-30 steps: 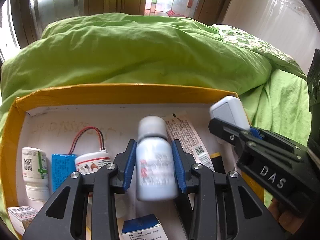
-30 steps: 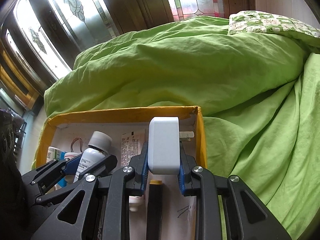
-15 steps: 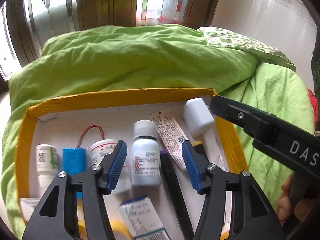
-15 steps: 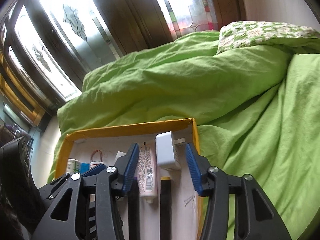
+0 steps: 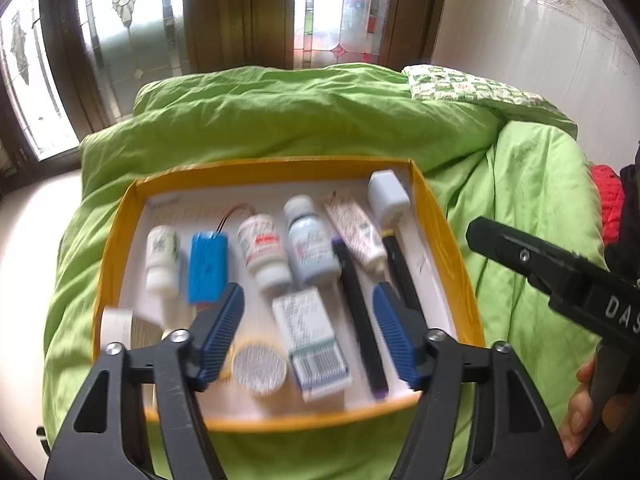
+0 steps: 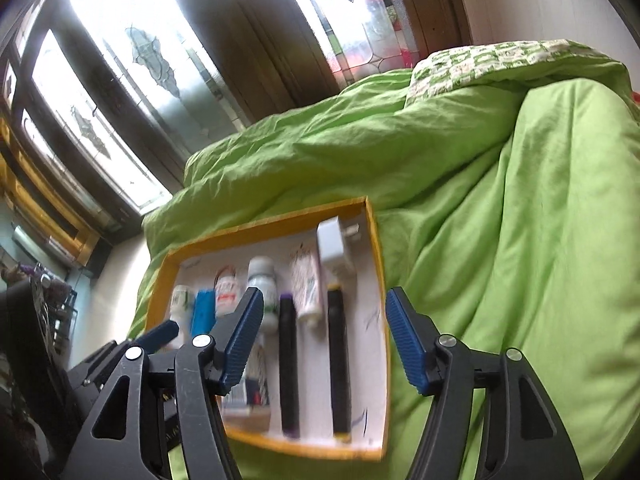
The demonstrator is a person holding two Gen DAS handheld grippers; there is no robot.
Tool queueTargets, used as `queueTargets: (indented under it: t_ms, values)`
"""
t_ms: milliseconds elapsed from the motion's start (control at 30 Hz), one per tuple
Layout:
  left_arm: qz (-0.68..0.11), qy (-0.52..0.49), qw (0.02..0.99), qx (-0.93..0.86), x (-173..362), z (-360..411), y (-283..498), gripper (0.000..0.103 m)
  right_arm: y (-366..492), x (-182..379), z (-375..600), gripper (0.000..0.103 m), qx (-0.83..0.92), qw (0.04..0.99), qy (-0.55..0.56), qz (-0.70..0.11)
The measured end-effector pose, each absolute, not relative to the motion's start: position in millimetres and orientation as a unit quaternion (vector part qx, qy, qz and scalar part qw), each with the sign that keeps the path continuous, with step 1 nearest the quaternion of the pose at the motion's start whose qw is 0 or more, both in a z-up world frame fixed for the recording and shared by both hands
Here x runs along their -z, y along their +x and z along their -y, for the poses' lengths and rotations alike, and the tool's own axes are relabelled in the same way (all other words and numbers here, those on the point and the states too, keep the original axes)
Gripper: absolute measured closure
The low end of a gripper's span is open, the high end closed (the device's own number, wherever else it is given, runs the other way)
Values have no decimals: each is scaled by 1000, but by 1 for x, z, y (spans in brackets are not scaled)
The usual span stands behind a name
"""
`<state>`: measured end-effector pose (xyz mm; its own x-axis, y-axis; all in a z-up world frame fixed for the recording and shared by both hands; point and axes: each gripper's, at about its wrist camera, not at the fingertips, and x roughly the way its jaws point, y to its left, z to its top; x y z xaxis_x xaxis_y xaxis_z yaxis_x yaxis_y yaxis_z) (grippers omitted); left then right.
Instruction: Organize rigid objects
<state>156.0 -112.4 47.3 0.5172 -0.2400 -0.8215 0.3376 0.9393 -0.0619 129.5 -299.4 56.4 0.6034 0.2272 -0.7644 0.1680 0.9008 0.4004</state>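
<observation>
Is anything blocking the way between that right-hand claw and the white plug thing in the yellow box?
Nothing visible does. The right gripper, its jaws opening and empty, hangs above the tray, and the white charger lies in the far right corner uncovered. A tube and a black pen lie beside it, not over it.

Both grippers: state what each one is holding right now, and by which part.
Nothing is held. The left gripper and right gripper are empty, their jaws opening above the yellow box. The white bottle and charger lie inside it.
</observation>
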Motion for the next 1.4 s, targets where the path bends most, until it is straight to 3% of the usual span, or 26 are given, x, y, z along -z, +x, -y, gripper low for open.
queueTargets:
  t_ms: [400, 667, 933, 1400]
  values:
    - [-451, 67, 883, 113, -55, 71, 69, 29, 62, -50, 261, 14, -57, 865, 187, -462]
    - [-423, 87, 899, 76, -67, 49, 29, 23, 22, -48, 241, 4, -74, 867, 169, -463]
    - [-398, 125, 908, 31, -78, 33, 1, 21, -2, -69, 240, 2, -64, 887, 160, -429]
    - [-412, 86, 907, 31, -88, 29, -8, 19, -36, -86, 228, 2, -23, 892, 132, -431]
